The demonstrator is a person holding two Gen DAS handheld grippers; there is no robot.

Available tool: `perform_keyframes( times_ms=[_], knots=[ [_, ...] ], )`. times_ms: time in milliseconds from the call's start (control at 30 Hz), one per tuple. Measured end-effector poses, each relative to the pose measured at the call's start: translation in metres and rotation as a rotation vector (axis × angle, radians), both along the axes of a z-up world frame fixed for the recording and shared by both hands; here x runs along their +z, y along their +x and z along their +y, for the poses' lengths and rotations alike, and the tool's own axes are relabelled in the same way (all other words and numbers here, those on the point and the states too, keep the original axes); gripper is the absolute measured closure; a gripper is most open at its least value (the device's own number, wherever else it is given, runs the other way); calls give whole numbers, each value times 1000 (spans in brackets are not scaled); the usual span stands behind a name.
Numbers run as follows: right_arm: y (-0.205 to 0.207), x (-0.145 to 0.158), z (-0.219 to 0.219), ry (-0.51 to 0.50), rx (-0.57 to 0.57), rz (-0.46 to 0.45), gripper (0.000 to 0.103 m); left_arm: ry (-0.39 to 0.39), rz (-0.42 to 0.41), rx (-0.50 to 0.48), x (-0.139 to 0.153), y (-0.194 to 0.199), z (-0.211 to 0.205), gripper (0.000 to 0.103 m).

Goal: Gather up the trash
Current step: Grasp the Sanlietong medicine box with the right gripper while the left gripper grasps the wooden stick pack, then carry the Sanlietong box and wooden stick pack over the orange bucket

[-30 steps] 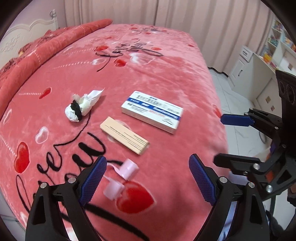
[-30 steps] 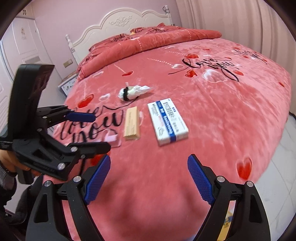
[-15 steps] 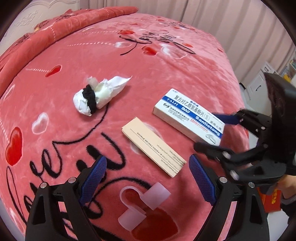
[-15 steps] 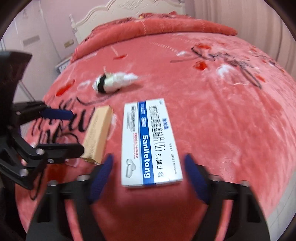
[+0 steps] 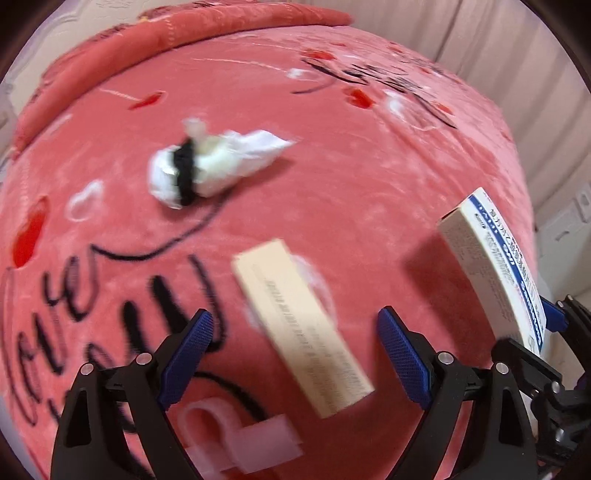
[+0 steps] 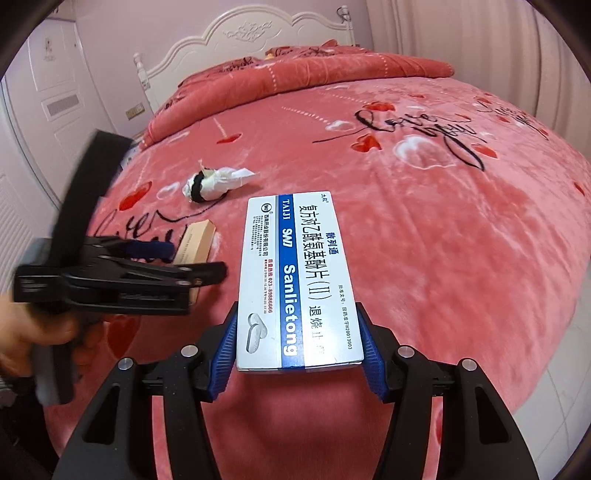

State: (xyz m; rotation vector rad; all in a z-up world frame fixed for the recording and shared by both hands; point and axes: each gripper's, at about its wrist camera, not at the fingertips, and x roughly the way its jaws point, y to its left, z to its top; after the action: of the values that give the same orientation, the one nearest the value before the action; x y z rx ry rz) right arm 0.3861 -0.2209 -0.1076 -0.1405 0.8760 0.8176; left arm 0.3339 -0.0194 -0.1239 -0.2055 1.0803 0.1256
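My right gripper (image 6: pixel 297 350) is shut on the white and blue medicine box (image 6: pixel 295 280), its pads pressing both long sides; the box is tilted up off the red blanket (image 6: pixel 443 240). In the left wrist view that box (image 5: pixel 495 273) stands at the right edge. My left gripper (image 5: pixel 295 350) hangs low over a flat beige box (image 5: pixel 303 325), which lies between its jaws. The jaws are closing, and the pads are clear of the box. A white tissue wad with a black band (image 5: pixel 207 166) lies farther back. A pink plastic piece (image 5: pixel 236 439) lies under the left gripper.
A folded red quilt (image 6: pixel 295 74) and a white headboard (image 6: pixel 243 33) close the far end of the bed. Curtains (image 5: pixel 480 44) hang behind. The bed's edge drops to a pale floor (image 6: pixel 565 369) on the right. A hand (image 6: pixel 22 343) holds the left gripper.
My right gripper closed on the medicine box and raised it off the blanket. My left gripper sank and rolled toward the beige box, which now lies between its jaws.
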Motion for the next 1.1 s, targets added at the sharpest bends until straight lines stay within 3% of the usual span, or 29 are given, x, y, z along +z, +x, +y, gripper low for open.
perform_keyframes(
  times_ms=[100,167,367,567,800,1100],
  knots=[
    [-9,4,-12,25,-14,2,45,34,-10,-82,2,-3,-2,45],
    [-13,4,-17,32,-17,6,45,29,-3,-114,4,-5,0,71],
    [-26,-1,-24,48,-33,35,45,-14,4,-227,11,-18,6,72],
    [-42,2,-32,58,-54,45,45,-10,-32,-341,32,-28,-14,72],
    [-65,26,-50,68,-85,10,45,9,-91,-448,64,-44,-41,72],
    [-121,54,-73,67,-97,-24,45,44,-131,-567,92,-97,-71,72]
  ],
)
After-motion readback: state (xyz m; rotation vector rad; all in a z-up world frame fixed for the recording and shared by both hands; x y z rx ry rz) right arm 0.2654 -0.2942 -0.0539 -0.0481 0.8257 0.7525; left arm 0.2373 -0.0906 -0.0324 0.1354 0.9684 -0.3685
